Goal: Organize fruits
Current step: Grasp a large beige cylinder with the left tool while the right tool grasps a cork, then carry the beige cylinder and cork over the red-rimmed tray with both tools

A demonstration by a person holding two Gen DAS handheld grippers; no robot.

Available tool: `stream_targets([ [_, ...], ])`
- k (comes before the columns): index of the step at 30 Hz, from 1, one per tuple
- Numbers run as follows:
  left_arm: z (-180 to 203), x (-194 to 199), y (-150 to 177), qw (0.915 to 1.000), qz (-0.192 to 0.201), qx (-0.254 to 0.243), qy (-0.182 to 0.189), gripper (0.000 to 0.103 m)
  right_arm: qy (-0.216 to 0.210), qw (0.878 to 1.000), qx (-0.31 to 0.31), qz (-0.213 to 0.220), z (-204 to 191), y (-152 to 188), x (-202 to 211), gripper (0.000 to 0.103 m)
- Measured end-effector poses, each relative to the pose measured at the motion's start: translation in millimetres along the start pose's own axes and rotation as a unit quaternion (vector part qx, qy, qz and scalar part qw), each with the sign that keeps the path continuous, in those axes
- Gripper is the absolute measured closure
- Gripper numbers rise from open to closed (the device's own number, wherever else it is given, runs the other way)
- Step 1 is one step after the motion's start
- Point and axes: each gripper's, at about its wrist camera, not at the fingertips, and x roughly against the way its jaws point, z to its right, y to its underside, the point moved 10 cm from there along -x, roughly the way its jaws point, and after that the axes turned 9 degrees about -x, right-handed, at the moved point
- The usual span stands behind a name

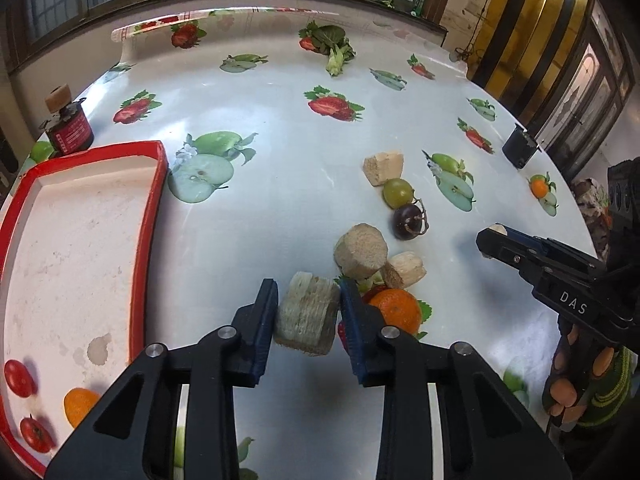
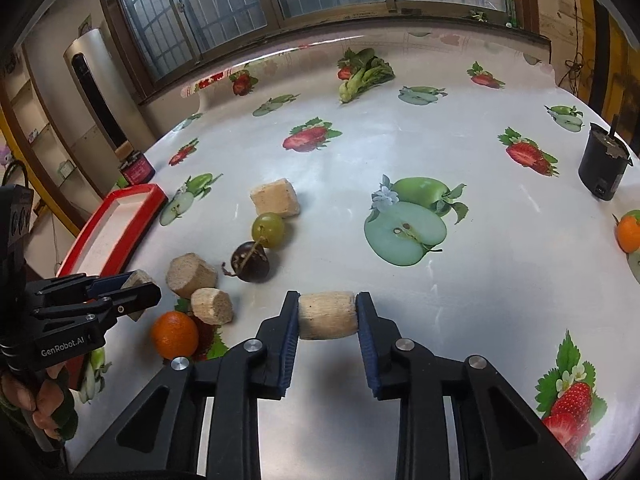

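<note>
Since both tongs, left gripper and right gripper, are pinching a wood chunk and a wooden cylinder, I'd lift straight up, clear of the orange beside the left tips.

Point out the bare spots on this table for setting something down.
Free: the tablecloth between the red tray and the cluster of wood chunks, and the wide stretch between the grapes and the black cup. Crowded: around the orange, wood chunks, dark grape and green grape.
</note>
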Motion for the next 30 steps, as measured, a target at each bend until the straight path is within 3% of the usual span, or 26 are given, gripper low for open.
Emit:
stream_targets([
  [16, -31, 64, 30, 0.9980, 0.043, 0.025, -0.039, 0.074, -0.067, 0.997, 0.035, 0.030, -83, 25, 62, 0.074],
  [30, -71, 82, 40, 0.9956, 0.048, 0.039, -0.071, 0.073, -0.097, 0.993, 0.060, 0.017, -130, 39, 55, 0.075],
])
